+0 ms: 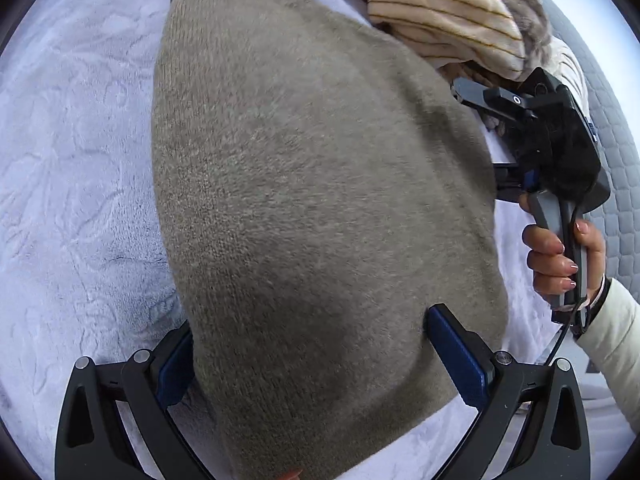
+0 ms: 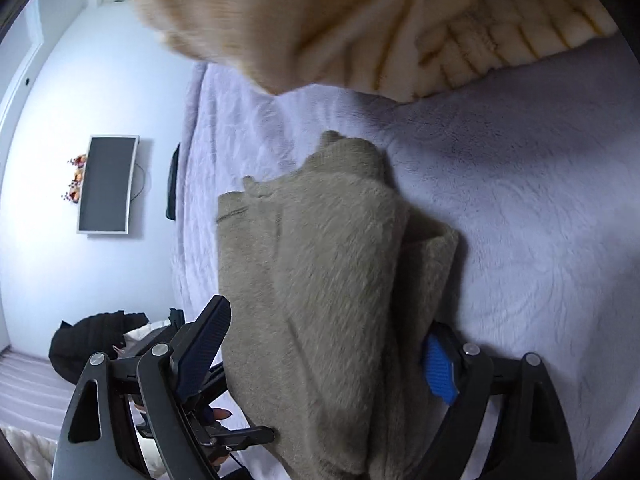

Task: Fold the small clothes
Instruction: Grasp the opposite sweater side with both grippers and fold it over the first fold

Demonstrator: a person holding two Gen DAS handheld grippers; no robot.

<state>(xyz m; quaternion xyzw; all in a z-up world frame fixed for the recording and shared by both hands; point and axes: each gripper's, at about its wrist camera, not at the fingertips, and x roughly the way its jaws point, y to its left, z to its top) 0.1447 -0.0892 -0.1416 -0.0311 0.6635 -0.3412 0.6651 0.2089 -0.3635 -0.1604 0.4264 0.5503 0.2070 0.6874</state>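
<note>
A fuzzy taupe knit garment [image 1: 312, 200] lies folded on the pale lilac plush bedspread [image 1: 72, 160]. My left gripper [image 1: 316, 356] is open, with its blue-padded fingers standing on either side of the garment's near end. My right gripper [image 2: 328, 356] is open too and straddles the same garment [image 2: 320, 280] from its side. The right gripper also shows in the left wrist view [image 1: 492, 136], at the garment's right edge, held by a hand. The garment's near edge is hidden under both grippers.
A cream striped fleece garment [image 1: 448, 12] is heaped beyond the taupe one and also fills the top of the right wrist view [image 2: 360, 12]. A grey quilted headboard [image 1: 604, 120] is at the right. A wall-mounted screen [image 2: 108, 184] and dark clothing [image 2: 92, 344] are off the bed.
</note>
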